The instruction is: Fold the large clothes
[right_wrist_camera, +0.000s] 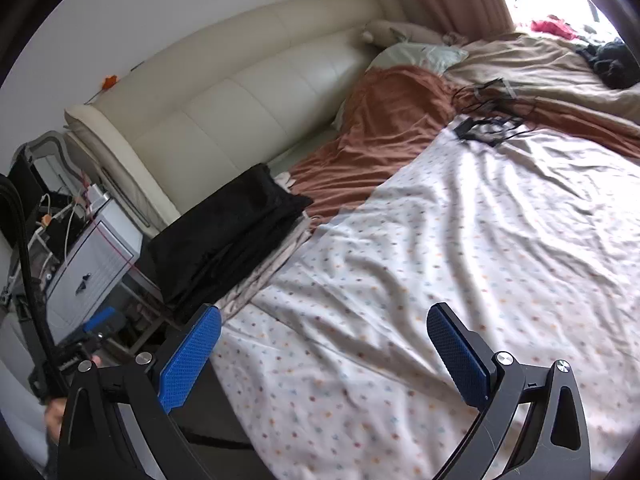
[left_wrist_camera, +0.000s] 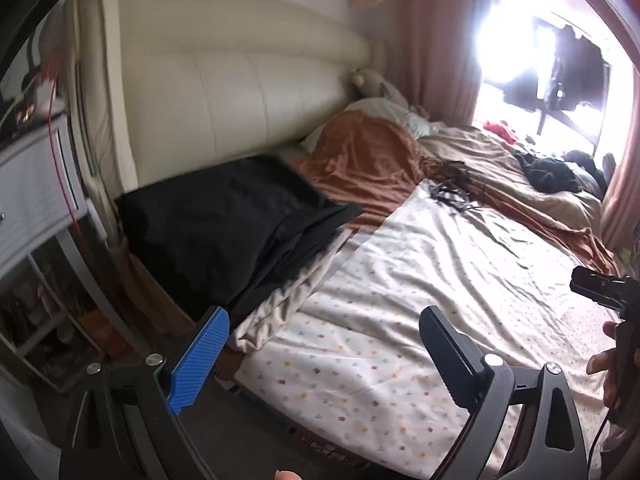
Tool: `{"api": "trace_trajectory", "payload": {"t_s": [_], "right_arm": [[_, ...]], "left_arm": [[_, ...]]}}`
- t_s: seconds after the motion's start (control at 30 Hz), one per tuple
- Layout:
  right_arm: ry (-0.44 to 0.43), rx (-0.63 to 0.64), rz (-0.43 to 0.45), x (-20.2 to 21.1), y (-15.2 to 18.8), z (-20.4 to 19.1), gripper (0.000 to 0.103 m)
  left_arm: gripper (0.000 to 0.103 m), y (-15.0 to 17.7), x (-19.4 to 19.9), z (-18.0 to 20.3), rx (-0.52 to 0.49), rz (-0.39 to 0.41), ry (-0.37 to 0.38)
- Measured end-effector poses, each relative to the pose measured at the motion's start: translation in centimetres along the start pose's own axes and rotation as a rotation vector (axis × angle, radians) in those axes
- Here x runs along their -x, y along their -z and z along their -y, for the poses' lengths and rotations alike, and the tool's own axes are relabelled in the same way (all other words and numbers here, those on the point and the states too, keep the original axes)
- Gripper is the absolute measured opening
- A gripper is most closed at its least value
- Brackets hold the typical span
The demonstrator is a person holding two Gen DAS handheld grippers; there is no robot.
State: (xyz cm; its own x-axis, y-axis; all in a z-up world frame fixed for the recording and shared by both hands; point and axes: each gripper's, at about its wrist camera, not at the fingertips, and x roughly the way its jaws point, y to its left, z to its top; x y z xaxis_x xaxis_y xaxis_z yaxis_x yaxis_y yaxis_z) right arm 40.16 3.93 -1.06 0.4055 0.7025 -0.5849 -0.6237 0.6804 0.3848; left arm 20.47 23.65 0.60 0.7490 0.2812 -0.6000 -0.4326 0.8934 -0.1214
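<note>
Nightstand top (right_wrist_camera: 60, 208) shows rightward only

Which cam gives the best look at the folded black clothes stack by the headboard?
Left wrist: the folded black clothes stack looms large and near-central. Right wrist shows it smaller, off to the left, with stacked layer edges visible.

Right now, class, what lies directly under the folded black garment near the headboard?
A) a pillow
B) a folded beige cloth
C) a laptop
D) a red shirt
B: the folded black garment rests on a folded beige cloth, whose layered edges stick out beneath it at the side of the dotted sheet.
</note>
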Motion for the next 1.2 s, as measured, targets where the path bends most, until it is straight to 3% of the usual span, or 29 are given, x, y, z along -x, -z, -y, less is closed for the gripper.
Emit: {"api": "trace_trajectory", "payload": {"t_s": [0.27, 0.5, 0.97, 1.2], "right_arm": [[0.064, 0.019, 0.086, 6.8, 2.9, 1.0, 0.103], [0.136, 0.01, 0.168, 12.6, 6.6, 1.6, 0.103], [0.308, 0.024, 0.288, 21.9, 14.2, -1.3, 0.103], [0.334, 0.031, 0.325, 25.0, 18.1, -3.9, 0.103]], "left_arm": [[0.099, 1.2, 4.6, 4.7, -0.088, 0.085, 0.041], [0.103, 3.5, 9.1, 8.3, -0.156, 0.162, 0.123], [0.103, 8.9, 15.4, 10.9, -0.225, 0.243, 0.238], [0.103, 11.6, 19.0, 11.0, -0.255, 0.276, 0.281]]}}
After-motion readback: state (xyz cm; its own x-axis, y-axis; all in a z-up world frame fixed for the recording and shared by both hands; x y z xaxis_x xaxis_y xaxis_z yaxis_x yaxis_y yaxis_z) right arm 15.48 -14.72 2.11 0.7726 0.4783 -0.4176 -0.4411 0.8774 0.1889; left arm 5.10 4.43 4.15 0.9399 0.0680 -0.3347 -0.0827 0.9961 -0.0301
